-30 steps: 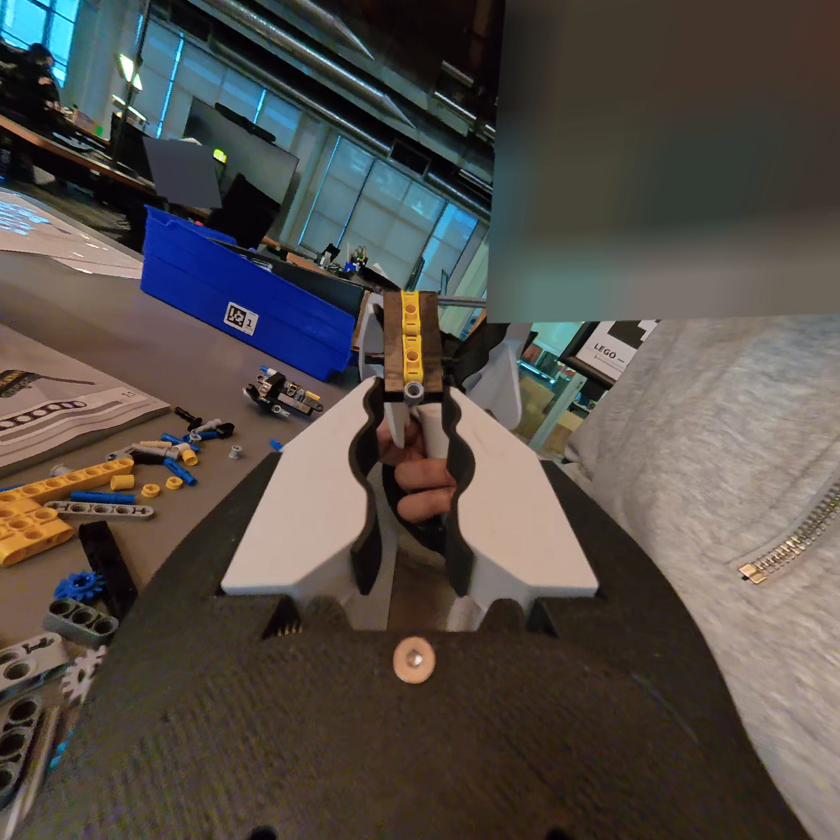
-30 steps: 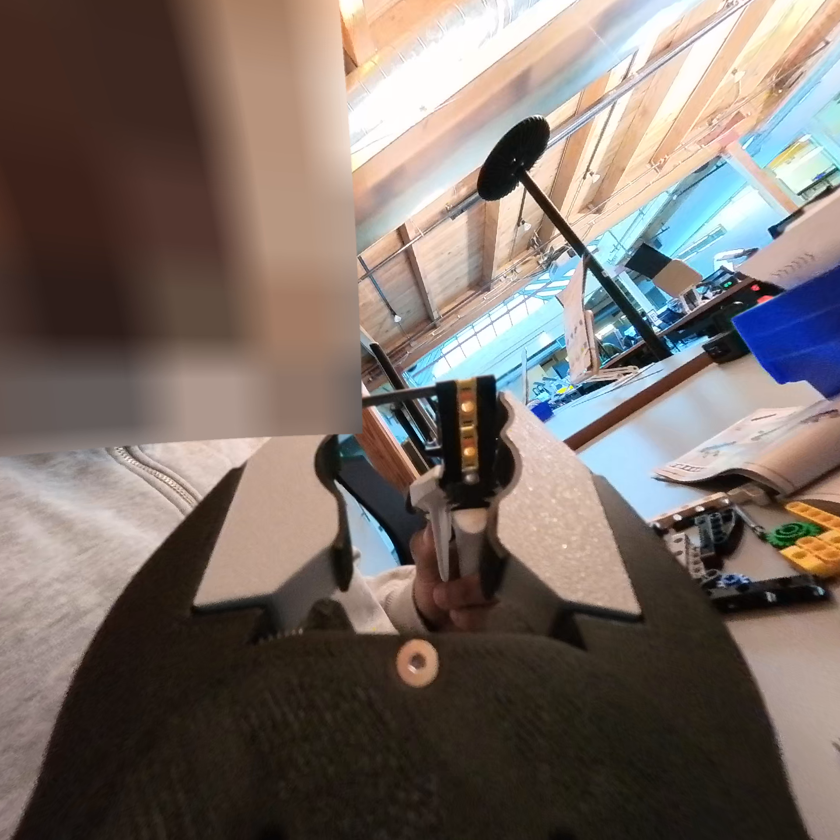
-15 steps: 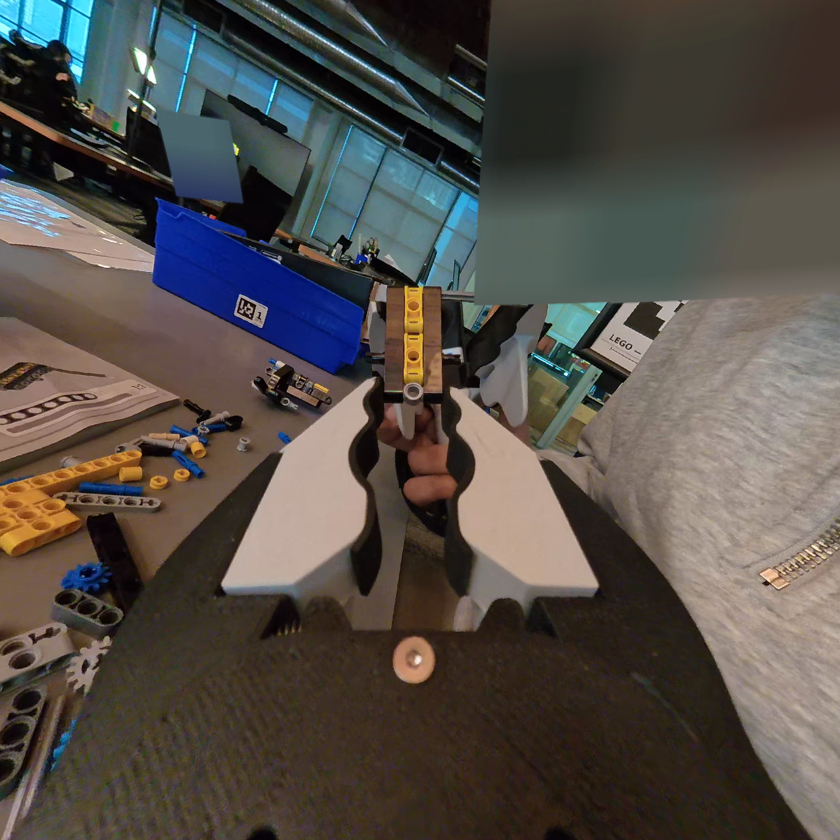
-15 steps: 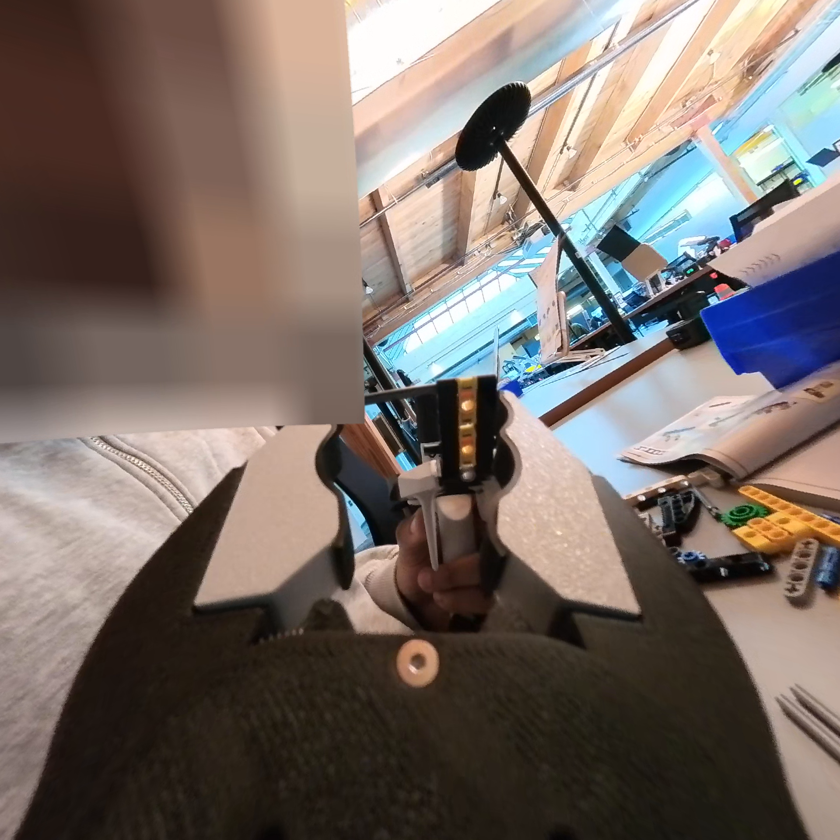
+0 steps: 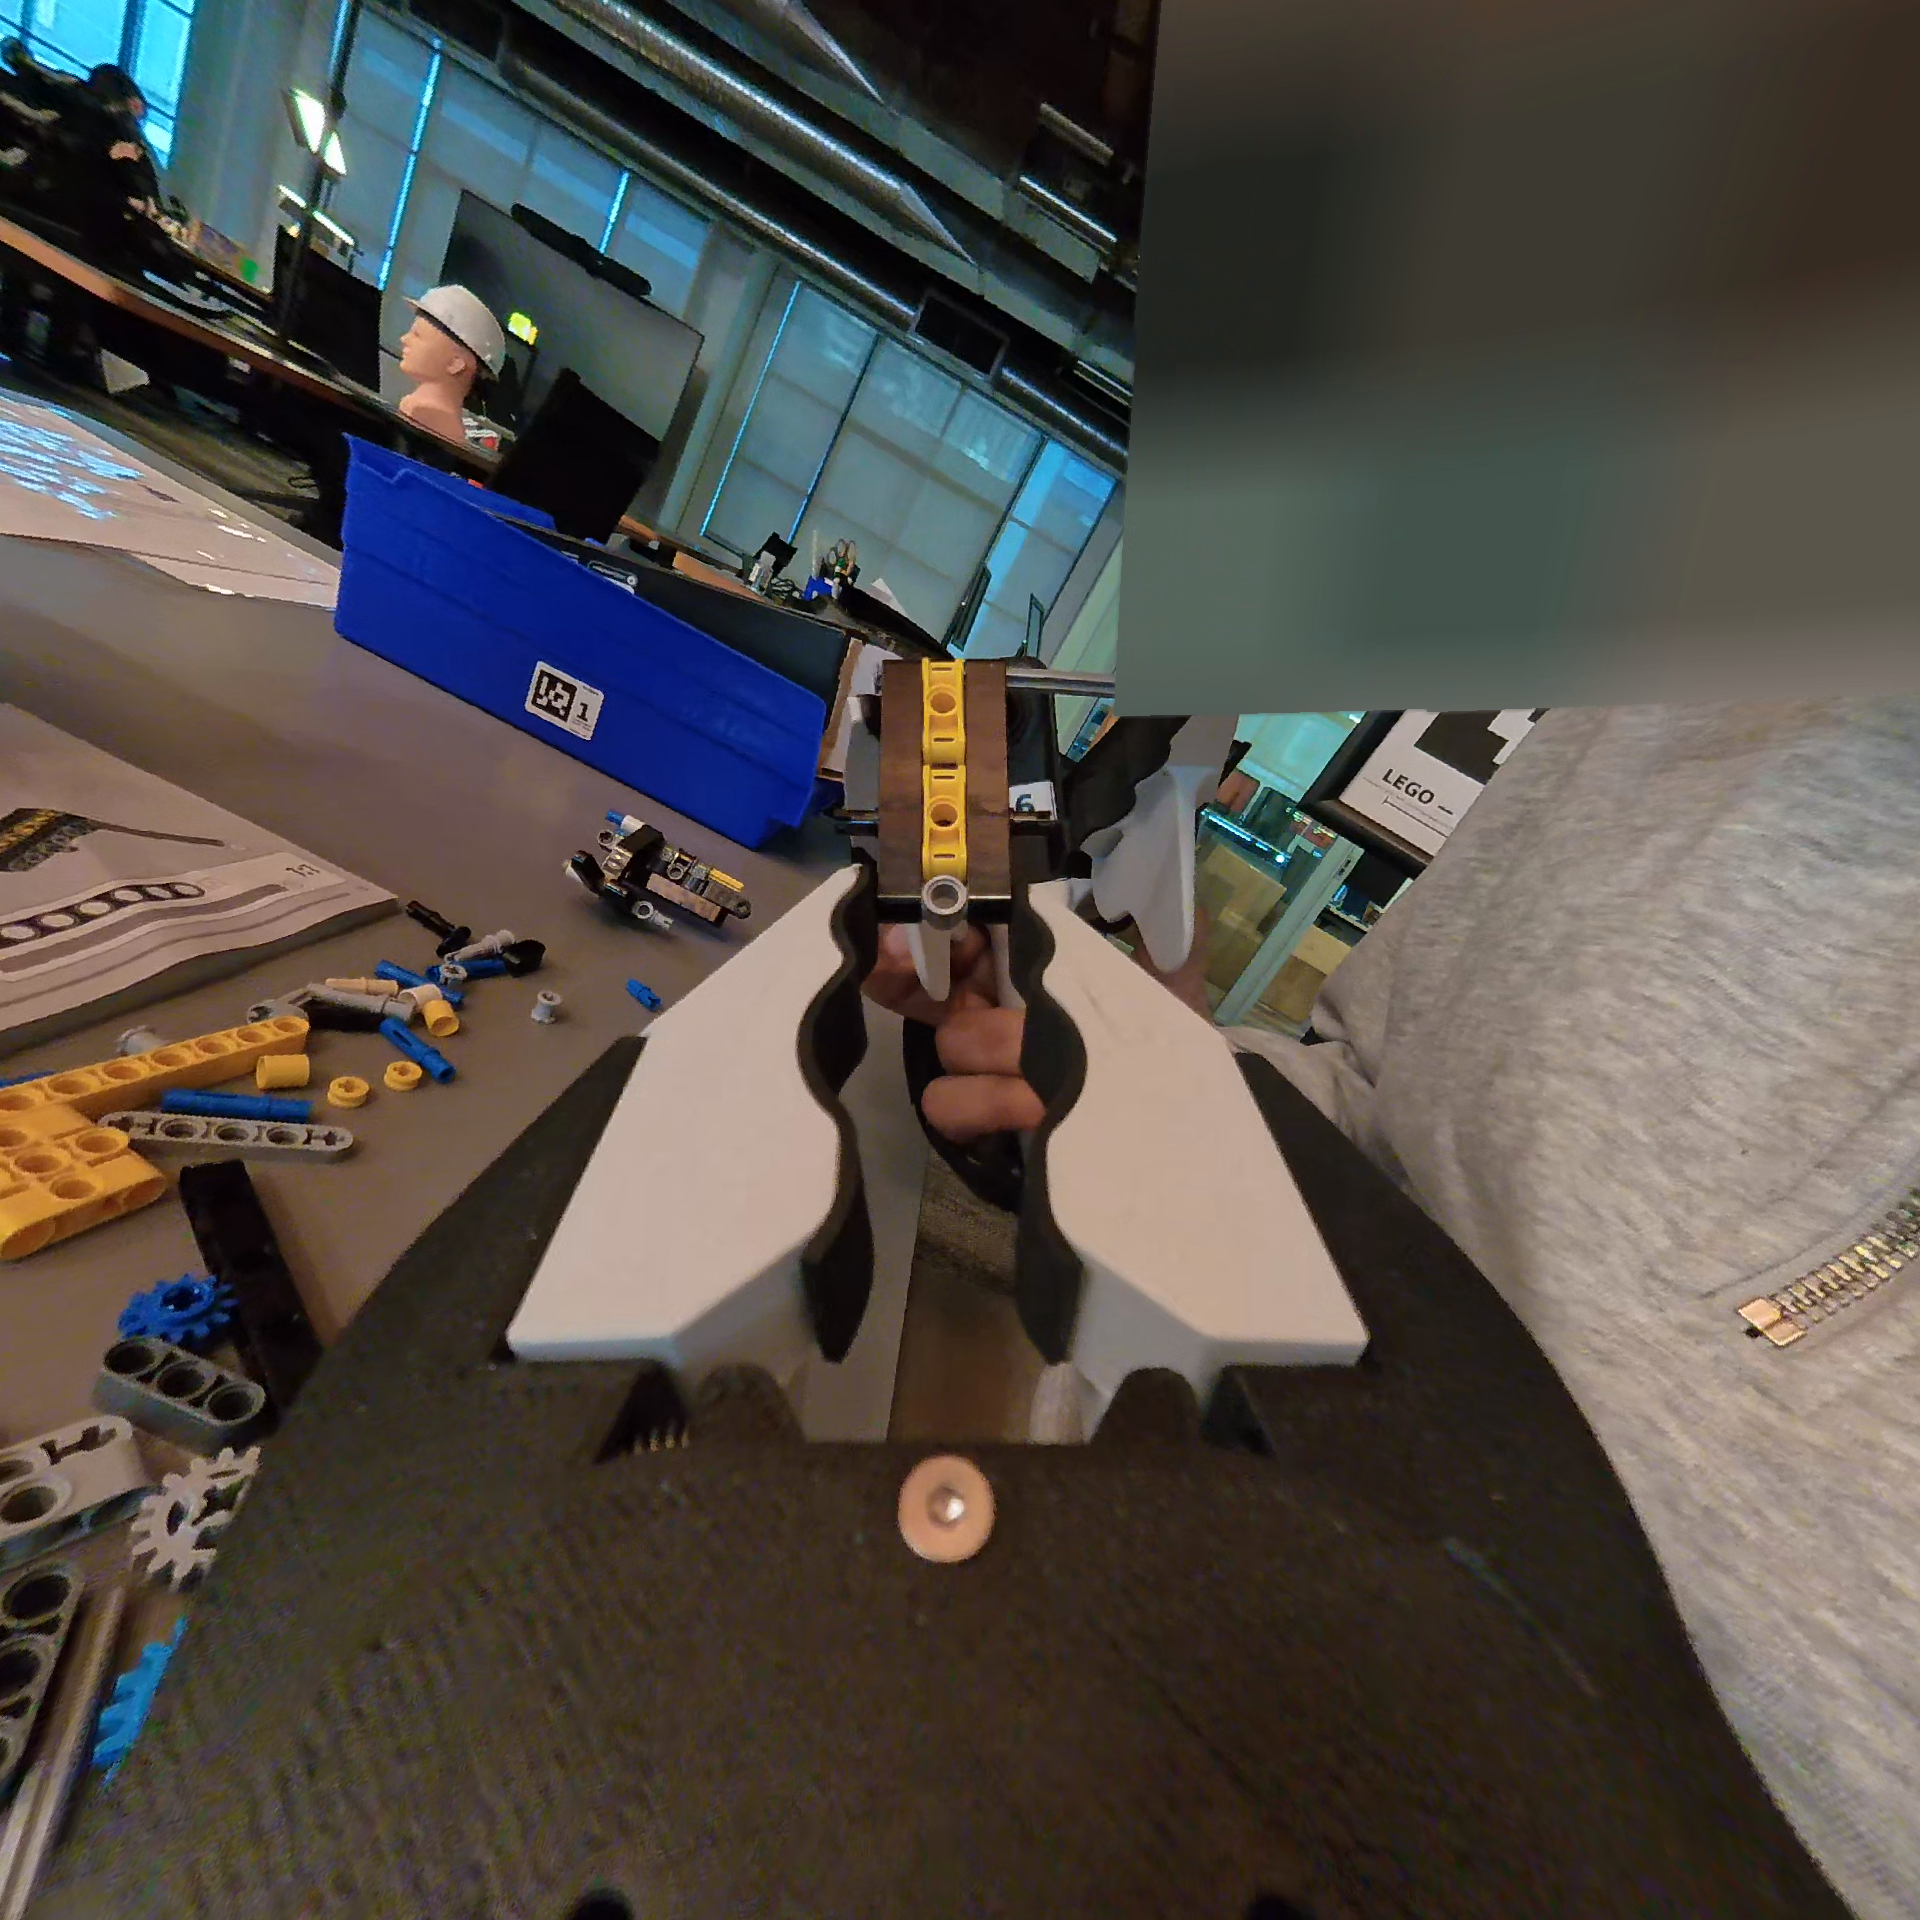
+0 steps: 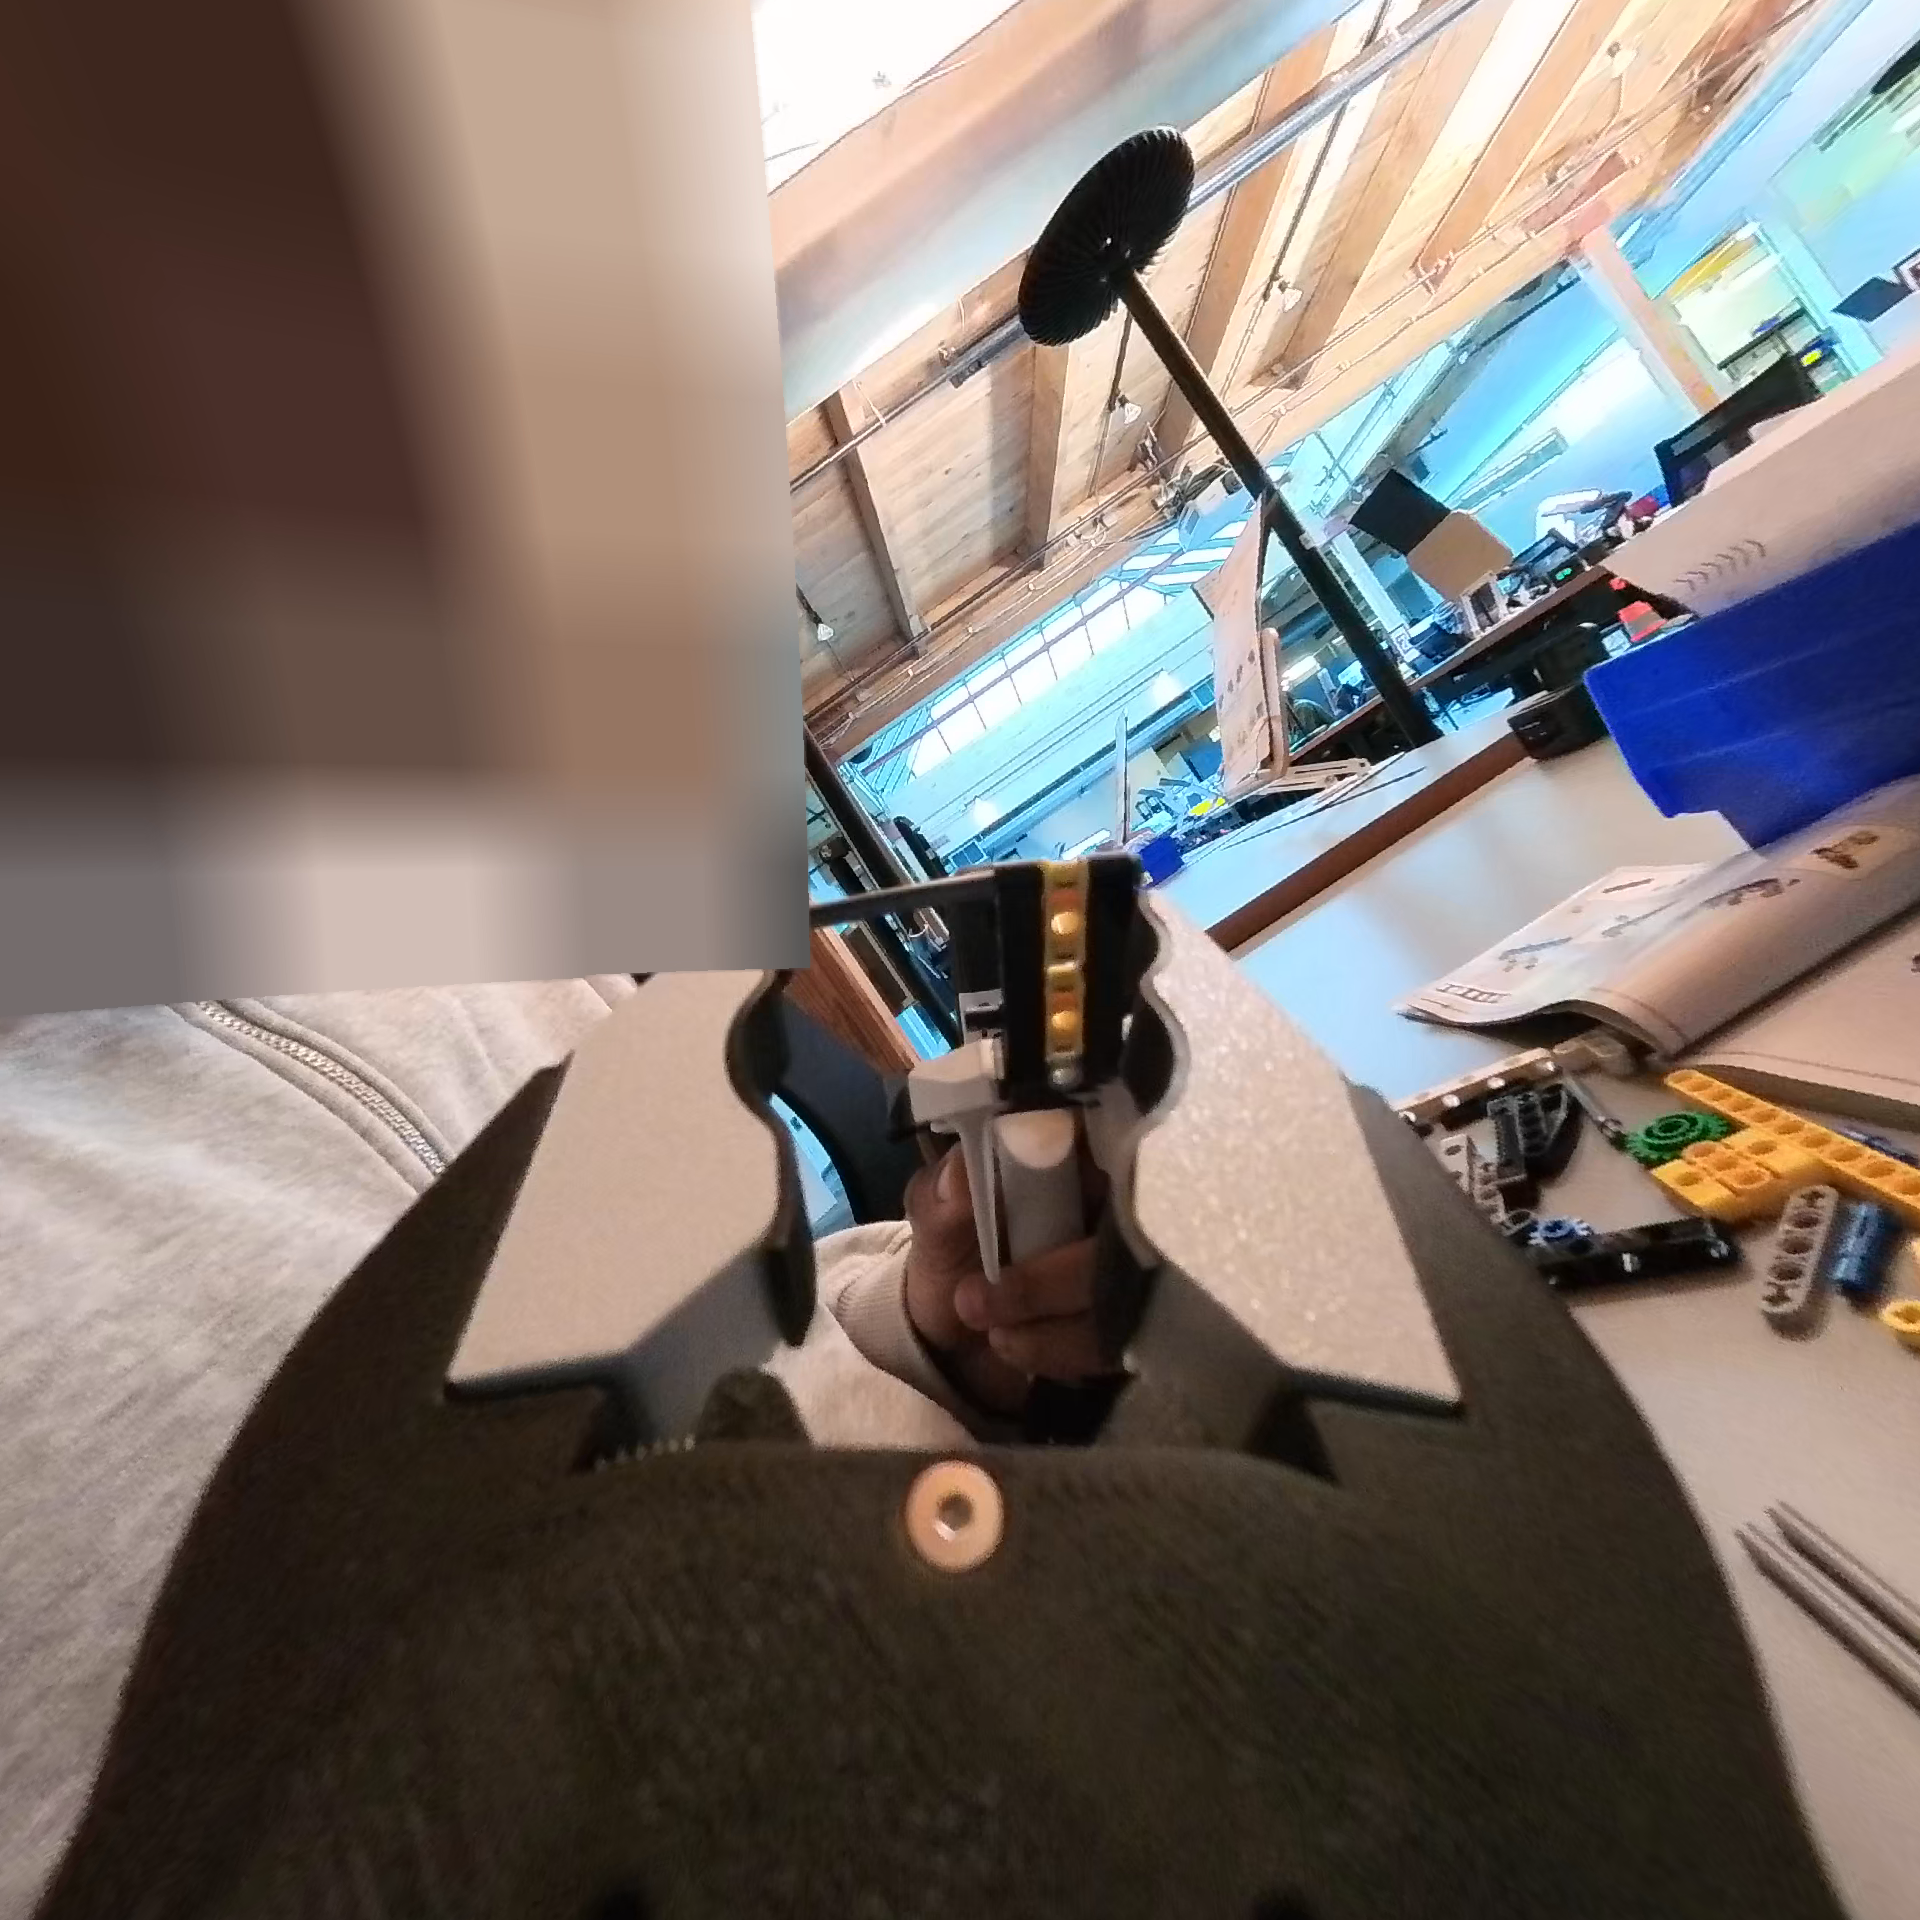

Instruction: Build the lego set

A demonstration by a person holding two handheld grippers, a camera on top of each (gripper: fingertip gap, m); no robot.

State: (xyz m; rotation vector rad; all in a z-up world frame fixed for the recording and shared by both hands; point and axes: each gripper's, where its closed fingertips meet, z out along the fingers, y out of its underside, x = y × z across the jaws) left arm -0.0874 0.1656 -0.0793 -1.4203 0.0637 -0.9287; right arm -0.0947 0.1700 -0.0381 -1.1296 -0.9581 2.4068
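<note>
A lego assembly [image 5: 943, 810] of a yellow beam between two black beams is held up in the air over the table edge. My left gripper [image 5: 943, 904] is shut on its lower end. A thin axle [image 5: 1060, 681] sticks out sideways from its top. My right gripper [image 6: 951, 966] faces the left one and is open. The assembly also shows in the right wrist view [image 6: 1065, 977], close against the right finger [image 6: 1195, 1049], with a gap to the left finger [image 6: 748, 1081]. A hand [image 6: 997, 1309] holds the left gripper's handle below.
The grey table carries a blue bin [image 5: 582, 644], an instruction booklet [image 5: 156, 894], a small black sub-assembly [image 5: 655, 878], yellow beams [image 5: 62, 1143] and several loose pins and gears. The right wrist view shows grey axles [image 6: 1849, 1621] and a green gear [image 6: 1673, 1132]. A grey sweatshirt [image 5: 1610, 1143] is close by. The gap from one gripper's tips to the other's is roughly 4 cm.
Both grippers and the assembly have shifted a little together, so more of the table shows in both views. The left gripper's hold and the right gripper's opening look the same.
</note>
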